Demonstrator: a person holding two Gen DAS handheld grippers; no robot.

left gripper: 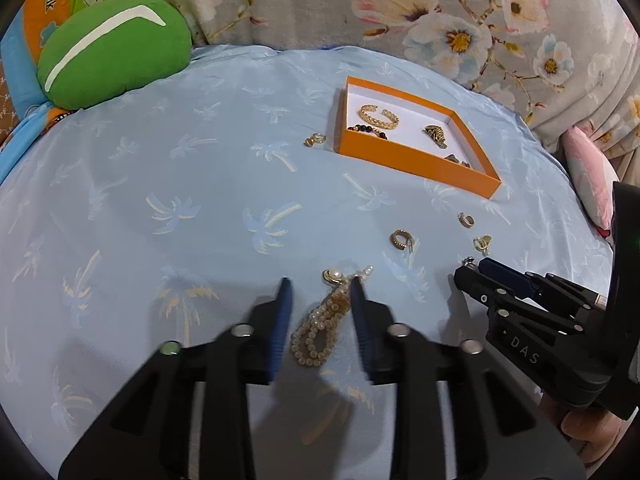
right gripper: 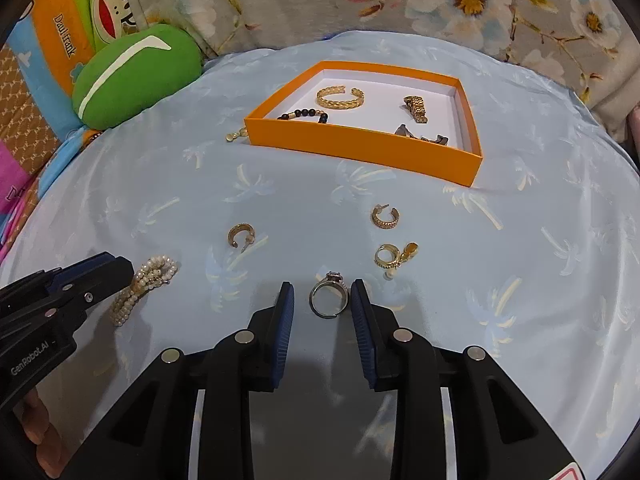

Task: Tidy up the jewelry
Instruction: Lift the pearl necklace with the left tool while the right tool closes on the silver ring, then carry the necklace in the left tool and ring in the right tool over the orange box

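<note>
An orange box (left gripper: 416, 158) (right gripper: 360, 148) lies on the blue cloth and holds a gold cuff (right gripper: 340, 97), a dark bead bracelet (right gripper: 304, 114) and other pieces. My left gripper (left gripper: 320, 286) is open, its fingers on either side of a pearl bracelet (left gripper: 320, 324) (right gripper: 140, 288). My right gripper (right gripper: 322, 290) is open around a silver ring (right gripper: 328, 298) with a stone; in the left wrist view it (left gripper: 470, 270) looks nearly closed at the ring. Gold hoop earrings (right gripper: 240, 235) (right gripper: 385, 216) (right gripper: 390, 258) lie loose between the grippers and the box.
A green cushion (left gripper: 116, 52) sits at the back left. A floral fabric (left gripper: 440, 8) rises behind the cloth. A small gold earring (left gripper: 316, 139) lies left of the box. A pearl earring (left gripper: 334, 276) lies by the bracelet's far end.
</note>
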